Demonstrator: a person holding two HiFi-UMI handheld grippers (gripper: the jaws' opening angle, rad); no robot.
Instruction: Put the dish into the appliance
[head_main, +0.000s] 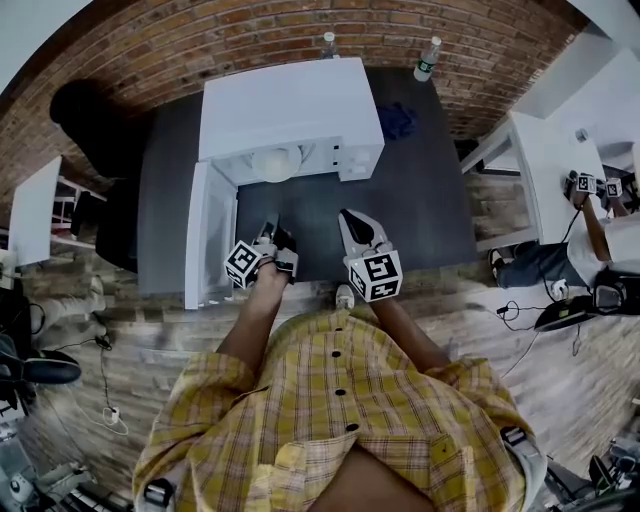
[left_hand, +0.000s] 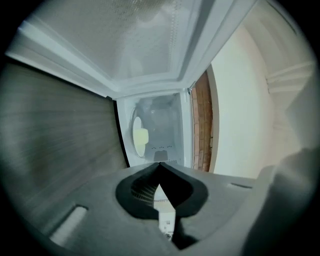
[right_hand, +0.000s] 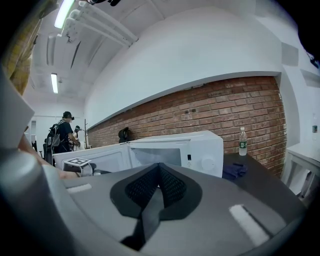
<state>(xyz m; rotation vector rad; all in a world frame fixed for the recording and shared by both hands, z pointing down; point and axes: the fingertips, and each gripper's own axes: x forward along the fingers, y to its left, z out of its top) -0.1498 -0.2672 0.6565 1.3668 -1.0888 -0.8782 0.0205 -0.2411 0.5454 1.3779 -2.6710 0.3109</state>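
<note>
Standing well ahead of both sets of fingers, the table (head_main: 420, 200) carries the microwave (head_main: 290, 105). Its door (head_main: 205, 235) is swung wide, out to the left of the left fingertips, which leaves the cavity open to reach into.

The left gripper (left_hand: 160, 165) points straight at that cavity with its tips pressed together and nothing between them. The right gripper (right_hand: 159, 165) is just beside it, its pads likewise closed on nothing, aimed at the front of the microwave. Both are held back from the opening.

The dish (head_main: 277, 163), pale and round, already sits inside the cavity, ahead of the left fingertips and well apart from them. With both grippers empty, the placing looks done. The open door is probably what is left to deal with, and the left gripper is the nearer one to it.

Beyond the right fingertips lie a blue cloth (head_main: 398, 120) and, against the brick wall, two bottles (head_main: 427, 58).

No brand can be read on the microwave. A bottle label shows only as a green band, too small to read. The cube (head_main: 245, 265) on each gripper bears black-and-white square patterns, no words.
</note>
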